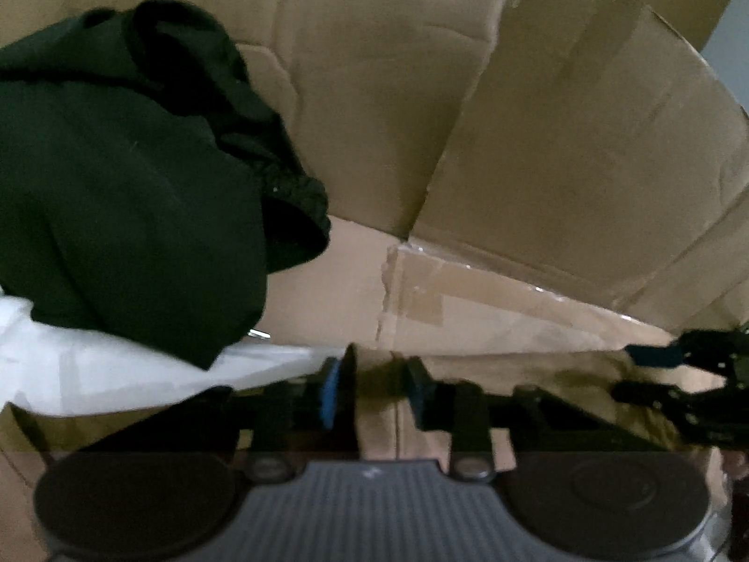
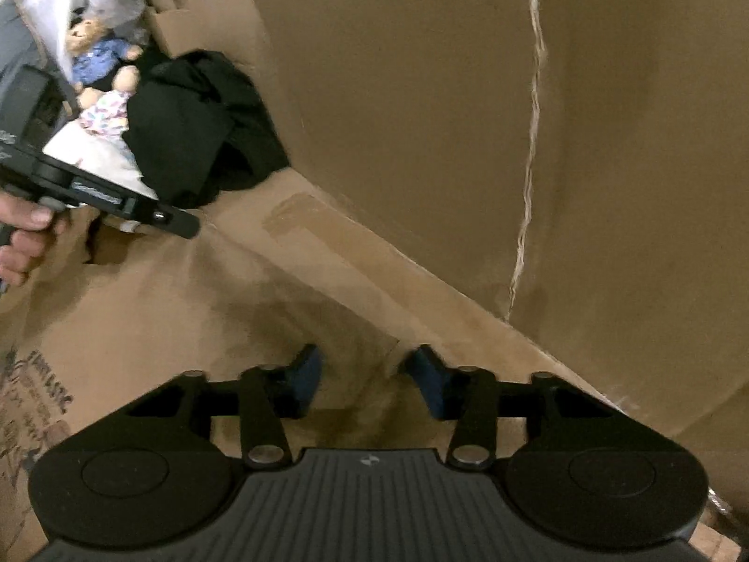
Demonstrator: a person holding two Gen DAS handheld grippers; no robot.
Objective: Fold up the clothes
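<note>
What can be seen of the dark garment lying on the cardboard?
The dark garment is a very dark, soft-looking cloth, nearly black, lying crumpled rather than folded, with a gathered, ruffled edge hanging at one end. It sits on the cardboard floor against the cardboard wall, its lower edge overlapping something white. In the right wrist view it lies beside two dolls. Neither gripper touches it.

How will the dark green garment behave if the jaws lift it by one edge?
The dark green garment lies bunched in soft folds, so it will probably droop and unfold. Its thick-looking cloth seems unlikely to slip. It cannot roll or break.
</note>
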